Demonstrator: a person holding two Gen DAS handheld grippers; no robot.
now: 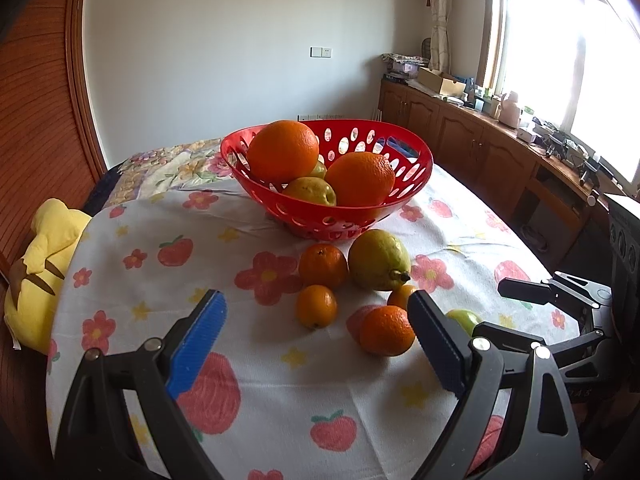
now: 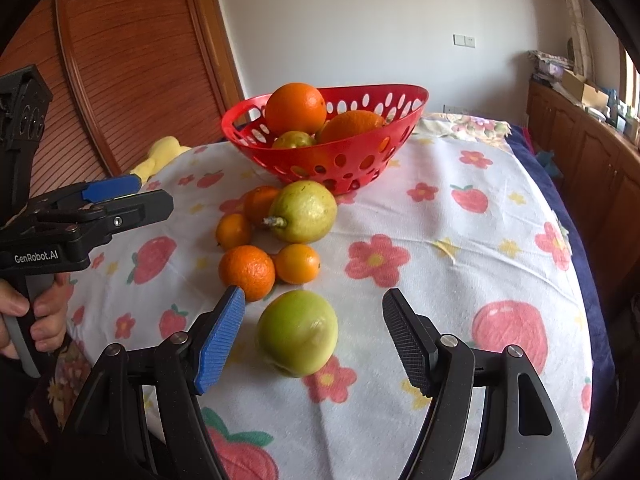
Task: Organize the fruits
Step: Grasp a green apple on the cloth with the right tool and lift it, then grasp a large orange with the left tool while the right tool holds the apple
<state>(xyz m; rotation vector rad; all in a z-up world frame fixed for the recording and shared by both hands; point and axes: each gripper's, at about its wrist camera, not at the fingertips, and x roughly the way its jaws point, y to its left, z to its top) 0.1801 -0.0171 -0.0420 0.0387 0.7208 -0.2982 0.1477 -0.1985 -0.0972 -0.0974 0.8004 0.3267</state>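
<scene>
Both claws hang open and empty over loose fruit. The right claw (image 2: 314, 336) frames a green apple (image 2: 298, 332), the left claw (image 1: 316, 344) a small orange (image 1: 387, 330); next, close and carry to the red basket (image 2: 400, 120).

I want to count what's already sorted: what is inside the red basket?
The red basket holds two large oranges resting on two yellow-green fruits. Whatever lies beneath them is covered by the fruit and the basket wall.

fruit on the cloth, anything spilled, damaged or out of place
Nothing spilled or damaged. The red basket stands upright with oranges inside, but six fruits lie loose on the cloth in front of it: a yellow-green lemon, four small oranges beside it, and a green apple nearest the right gripper.
</scene>
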